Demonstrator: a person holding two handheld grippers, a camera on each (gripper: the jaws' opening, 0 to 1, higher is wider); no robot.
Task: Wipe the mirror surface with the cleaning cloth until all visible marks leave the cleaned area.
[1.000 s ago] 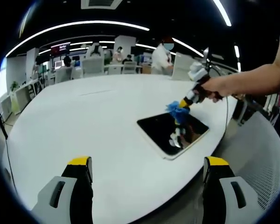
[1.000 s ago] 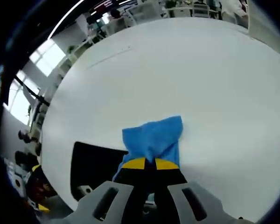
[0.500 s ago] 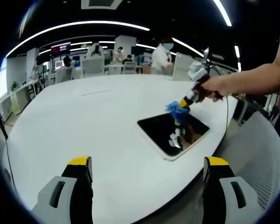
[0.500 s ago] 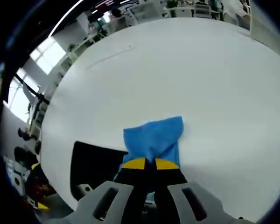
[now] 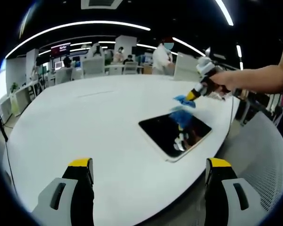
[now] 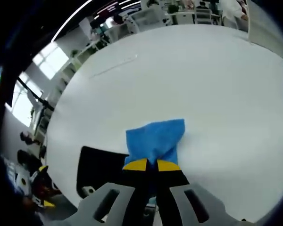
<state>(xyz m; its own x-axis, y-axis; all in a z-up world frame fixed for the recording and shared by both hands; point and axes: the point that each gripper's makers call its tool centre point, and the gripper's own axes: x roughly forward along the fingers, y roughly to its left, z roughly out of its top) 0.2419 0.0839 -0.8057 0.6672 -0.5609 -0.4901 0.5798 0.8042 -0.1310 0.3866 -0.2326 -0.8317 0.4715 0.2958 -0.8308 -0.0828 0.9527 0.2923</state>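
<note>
A dark rectangular mirror (image 5: 166, 133) lies flat on the white table (image 5: 85, 117), near its right edge. In the left gripper view my right gripper (image 5: 192, 97) hangs just beyond the mirror's far corner, shut on a blue cleaning cloth (image 5: 183, 100) that is lifted off the glass. The cloth's blue reflection shows in the mirror. In the right gripper view the yellow-tipped right gripper (image 6: 148, 165) pinches the blue cloth (image 6: 155, 137), with the mirror (image 6: 101, 167) below and to the left. My left gripper (image 5: 149, 163) is open and holds nothing, well short of the mirror.
The table's curved edge (image 5: 212, 155) runs close past the mirror's right side, with a grey mesh surface (image 5: 269, 155) beyond it. A person's arm (image 5: 259, 79) reaches in from the right. Desks, chairs and people (image 5: 162, 54) fill the far background.
The right gripper has lifted the blue cloth off the mirror and moved it up and away, past the far corner. The left gripper has stayed still.
</note>
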